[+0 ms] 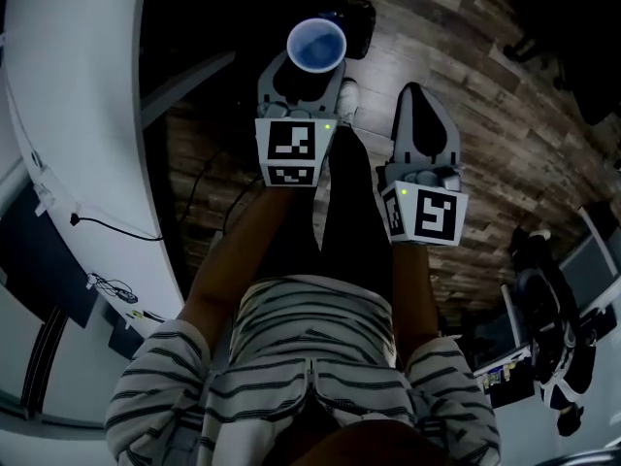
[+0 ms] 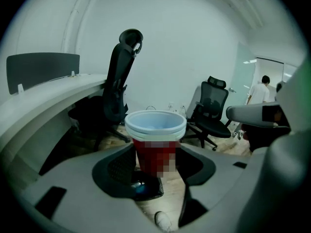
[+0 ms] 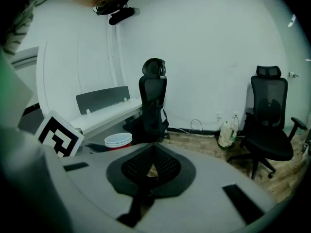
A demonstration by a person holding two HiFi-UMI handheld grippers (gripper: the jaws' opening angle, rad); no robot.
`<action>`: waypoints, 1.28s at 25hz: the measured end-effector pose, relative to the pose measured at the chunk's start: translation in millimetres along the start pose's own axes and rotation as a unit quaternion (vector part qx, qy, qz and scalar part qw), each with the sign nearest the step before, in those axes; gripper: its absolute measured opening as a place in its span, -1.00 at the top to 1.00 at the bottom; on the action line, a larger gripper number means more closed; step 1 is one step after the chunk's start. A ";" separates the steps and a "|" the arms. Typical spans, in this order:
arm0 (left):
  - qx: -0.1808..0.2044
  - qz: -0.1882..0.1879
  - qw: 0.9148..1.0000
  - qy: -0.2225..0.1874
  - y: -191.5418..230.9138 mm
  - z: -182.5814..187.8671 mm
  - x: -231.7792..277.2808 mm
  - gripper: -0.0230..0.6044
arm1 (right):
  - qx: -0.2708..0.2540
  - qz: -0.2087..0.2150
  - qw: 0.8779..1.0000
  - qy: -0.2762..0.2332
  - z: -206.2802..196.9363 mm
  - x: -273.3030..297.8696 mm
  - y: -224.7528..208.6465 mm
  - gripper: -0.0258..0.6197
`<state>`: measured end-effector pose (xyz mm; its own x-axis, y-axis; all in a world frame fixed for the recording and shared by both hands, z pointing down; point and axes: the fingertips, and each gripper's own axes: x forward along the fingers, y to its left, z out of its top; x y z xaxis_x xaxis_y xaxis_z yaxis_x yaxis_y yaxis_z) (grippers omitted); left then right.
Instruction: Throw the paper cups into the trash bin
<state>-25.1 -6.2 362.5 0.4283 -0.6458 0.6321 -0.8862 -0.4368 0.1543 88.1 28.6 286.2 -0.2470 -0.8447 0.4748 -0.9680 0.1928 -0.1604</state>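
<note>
Left gripper [image 2: 157,153] grips stacked red paper cups [image 2: 155,128], print blurred, unreadable; right gripper [image 3: 153,152] closed, empty.

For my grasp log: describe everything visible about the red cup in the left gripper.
The red cup is paper-like, with a red wall, pale inside and rolled white rim; stacked rims suggest several nested cups. It looks empty and stands upright, mouth up, clamped between the left gripper's jaws, which press its wall from both sides. It hangs above wooden floor, touching nothing else.
</note>
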 end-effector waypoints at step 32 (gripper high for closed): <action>-0.034 0.001 0.993 0.117 18.8 -139.6 107.8 0.09 | 0.036 -0.013 0.998 0.053 -95.2 10.2 -14.7 0.89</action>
<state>-20.3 3.4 539.6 0.3805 -0.4810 0.7898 -0.9008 -0.3861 0.1988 95.6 64.8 375.8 -0.2279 -0.7910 0.5678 -0.9696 0.1310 -0.2068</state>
